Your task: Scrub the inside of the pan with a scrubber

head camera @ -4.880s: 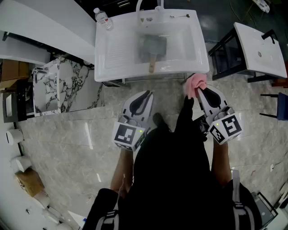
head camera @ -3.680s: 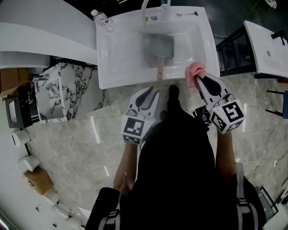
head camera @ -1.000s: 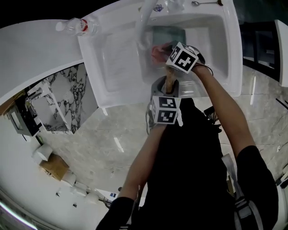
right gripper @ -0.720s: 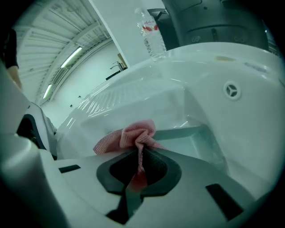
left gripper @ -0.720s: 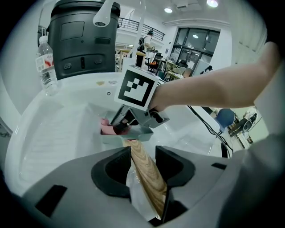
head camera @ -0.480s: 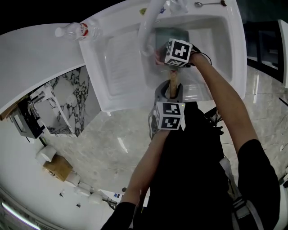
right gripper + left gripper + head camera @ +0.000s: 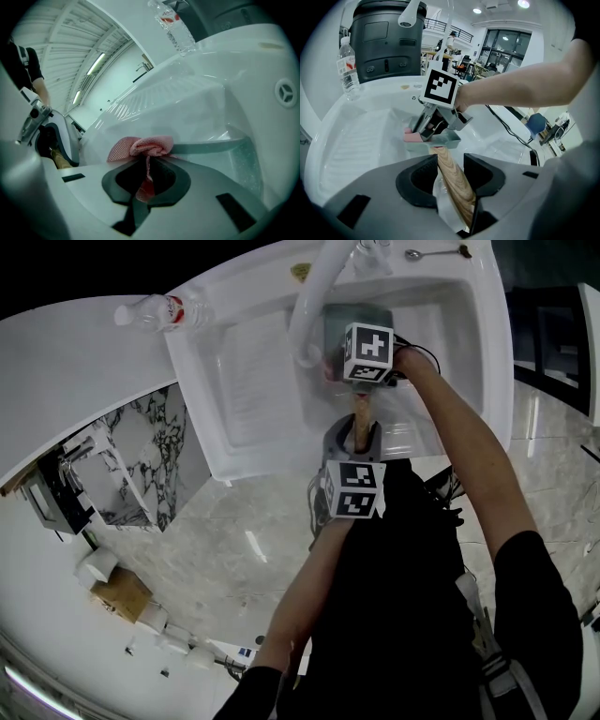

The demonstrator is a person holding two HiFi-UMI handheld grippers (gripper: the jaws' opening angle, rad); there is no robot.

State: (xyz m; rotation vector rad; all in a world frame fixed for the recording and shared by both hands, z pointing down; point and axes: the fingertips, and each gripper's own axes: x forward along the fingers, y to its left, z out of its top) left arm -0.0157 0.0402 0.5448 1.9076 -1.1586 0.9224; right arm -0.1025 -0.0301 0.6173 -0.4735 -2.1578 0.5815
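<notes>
Pan held in a white sink (image 7: 246, 381)
Left hand-held gripper (image 7: 450, 162) clamps the wooden handle (image 7: 457, 190) of a grey square pan (image 7: 446, 139); right hand-held gripper (image 7: 149, 161) pinches a pink mesh scrubber (image 7: 140, 146).

Pink mesh scrubber (image 7: 140, 146), grey pan (image 7: 361, 313) with wood-grain handle (image 7: 452, 183) in the white sink (image 7: 253, 371); beige veined floor (image 7: 234, 531) beside it

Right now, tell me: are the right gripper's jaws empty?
No, the right gripper has its jaws closed on the pink scrubber, which bunches out past their tips.
</notes>
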